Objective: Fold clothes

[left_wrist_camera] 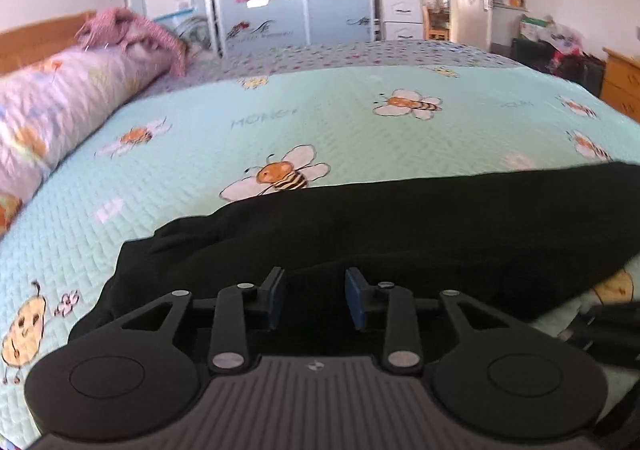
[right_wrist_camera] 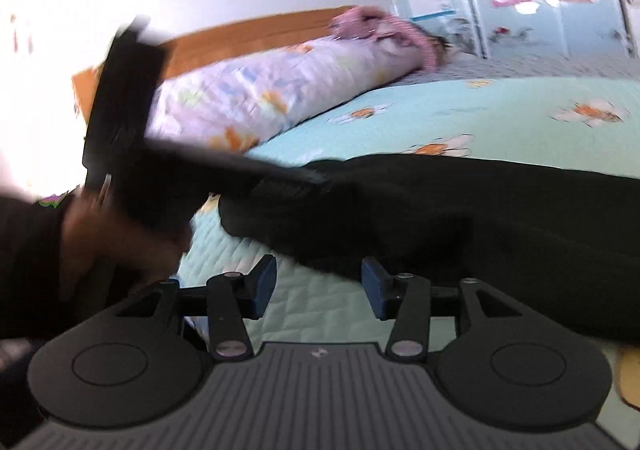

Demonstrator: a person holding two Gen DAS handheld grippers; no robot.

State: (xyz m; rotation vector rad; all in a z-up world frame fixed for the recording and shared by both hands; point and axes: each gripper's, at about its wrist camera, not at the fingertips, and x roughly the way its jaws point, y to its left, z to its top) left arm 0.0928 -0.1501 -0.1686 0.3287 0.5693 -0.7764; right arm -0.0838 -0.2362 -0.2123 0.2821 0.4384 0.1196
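Item, nearest: your left gripper (left_wrist_camera: 315, 298), jaws parted, nothing between the pads, low centre over the black garment (left_wrist_camera: 400, 222). Your right gripper (right_wrist_camera: 319, 288), likewise released, straddles the garment's near hem above bare quilt (right_wrist_camera: 520, 106).

Item, mid-frame: the garment, a dark band across the bee-print quilt. Likely soft, light and limp; take it at a corner or hem, not mid-panel.

Item, far: rolled duvet (left_wrist_camera: 60, 110), upper left. Only the right view shows your left hand (right_wrist_camera: 120, 242) gripping its tool.
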